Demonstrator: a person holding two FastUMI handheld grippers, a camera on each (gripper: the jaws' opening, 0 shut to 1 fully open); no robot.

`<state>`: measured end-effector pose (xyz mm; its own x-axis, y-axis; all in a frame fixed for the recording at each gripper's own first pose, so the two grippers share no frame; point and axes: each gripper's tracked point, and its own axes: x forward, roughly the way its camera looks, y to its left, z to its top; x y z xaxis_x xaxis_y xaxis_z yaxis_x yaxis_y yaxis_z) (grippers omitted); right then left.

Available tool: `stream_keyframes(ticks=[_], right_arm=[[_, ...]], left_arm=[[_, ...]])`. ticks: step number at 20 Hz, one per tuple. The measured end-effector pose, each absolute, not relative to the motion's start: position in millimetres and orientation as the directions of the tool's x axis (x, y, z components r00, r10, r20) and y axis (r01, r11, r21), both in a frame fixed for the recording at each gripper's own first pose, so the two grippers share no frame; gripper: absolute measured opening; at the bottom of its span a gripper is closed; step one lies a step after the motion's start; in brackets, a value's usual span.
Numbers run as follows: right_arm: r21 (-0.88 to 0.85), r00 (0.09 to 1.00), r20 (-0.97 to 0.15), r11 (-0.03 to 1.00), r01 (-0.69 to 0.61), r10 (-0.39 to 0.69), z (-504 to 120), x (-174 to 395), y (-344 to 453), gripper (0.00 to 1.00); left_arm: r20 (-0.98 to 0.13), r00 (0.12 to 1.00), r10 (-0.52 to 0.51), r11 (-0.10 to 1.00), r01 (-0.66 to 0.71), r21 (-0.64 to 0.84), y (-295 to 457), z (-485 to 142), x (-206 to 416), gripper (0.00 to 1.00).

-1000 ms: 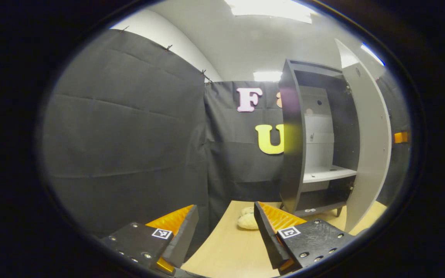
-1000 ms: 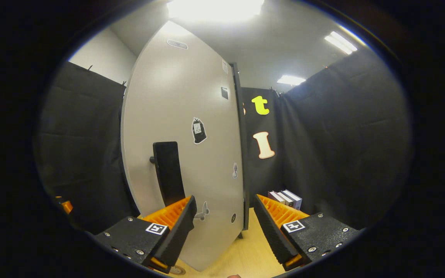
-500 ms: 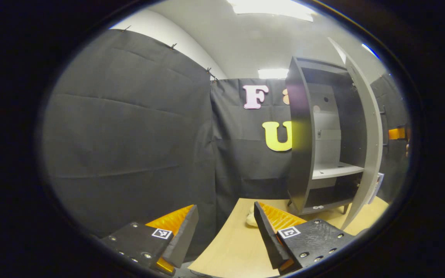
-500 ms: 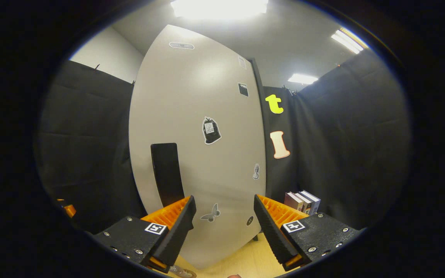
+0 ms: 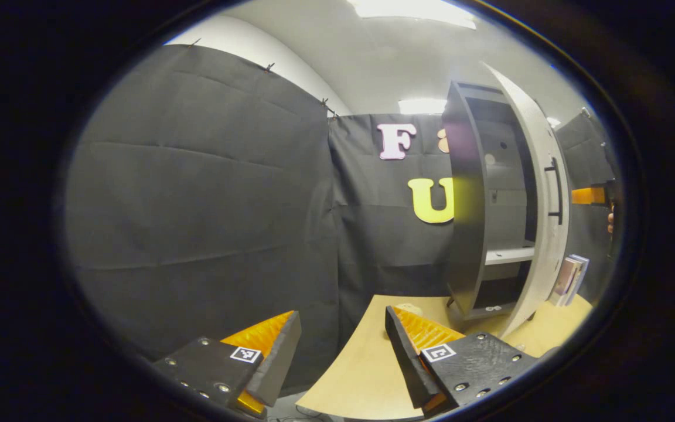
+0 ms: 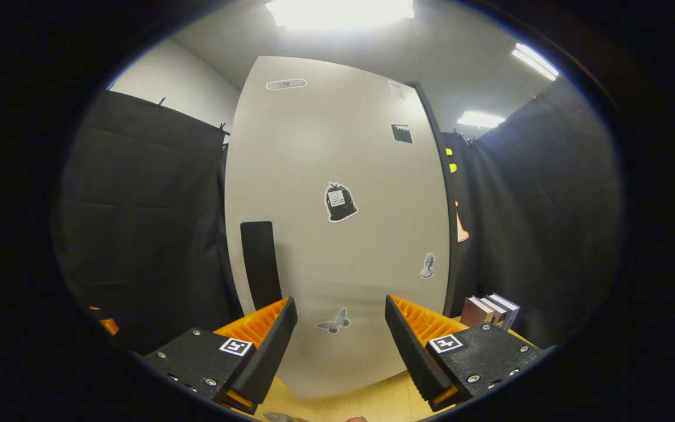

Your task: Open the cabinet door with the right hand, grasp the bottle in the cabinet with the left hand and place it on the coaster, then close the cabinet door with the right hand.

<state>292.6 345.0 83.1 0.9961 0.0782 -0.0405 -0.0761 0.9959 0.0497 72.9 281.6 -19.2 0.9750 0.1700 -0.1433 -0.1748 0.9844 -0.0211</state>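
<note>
Door (image 6: 337, 234) is swinging more shut than a second ago. Both hand-held grippers (image 6: 340, 346) (image 5: 342, 351) are staying apart, holding nothing. Closing is nearly done.

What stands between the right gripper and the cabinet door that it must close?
Nothing visible. The right gripper is open and faces the door head-on, with only air between its fingers and the panel. The handle lies to the left of its left finger. The door is not yet shut against the cabinet.
</note>
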Motion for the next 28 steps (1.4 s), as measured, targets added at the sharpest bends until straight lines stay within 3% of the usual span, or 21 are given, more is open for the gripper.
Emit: stream_keyframes(ticks=[2,6,7,16,18,21,25,27,28], right_arm=[[0.046,0.995,-0.046,0.996,-0.081,0.083,80,292,350,0.94],[0.040,0.995,-0.064,0.996,-0.076,0.079,67,290,344,0.94],[0.041,0.995,-0.068,0.997,-0.071,0.074,65,289,341,0.93],[0.010,0.999,-0.048,1.000,-0.009,0.009,64,261,296,0.94],[0.000,0.999,-0.042,1.000,0.008,-0.008,64,253,283,0.94],[-0.001,0.999,-0.028,1.000,0.025,-0.025,65,240,262,0.94],[-0.008,0.999,-0.029,1.000,0.031,-0.031,58,224,232,0.94],[-0.022,0.999,-0.018,0.999,0.041,-0.041,57,216,216,0.94],[-0.030,0.999,-0.015,0.999,0.038,-0.039,57,211,209,0.94]], left_arm=[[-0.143,0.975,0.168,0.985,-0.172,-0.017,282,-21,72,0.83],[-0.143,0.979,0.147,0.989,-0.149,-0.009,280,-21,71,0.83],[-0.142,0.980,0.138,0.990,-0.141,-0.011,279,-20,71,0.88],[-0.122,0.992,0.031,0.999,-0.036,-0.037,255,-9,80,0.83],[-0.112,0.994,0.000,0.999,-0.004,-0.035,234,2,84,0.88],[-0.095,0.995,-0.031,0.999,0.029,-0.027,192,8,95,0.83],[-0.083,0.993,-0.081,0.996,0.078,-0.033,135,20,93,0.83],[-0.079,0.992,-0.100,0.995,0.098,-0.029,107,25,95,0.88],[-0.074,0.991,-0.111,0.994,0.109,-0.030,93,30,96,0.83]])
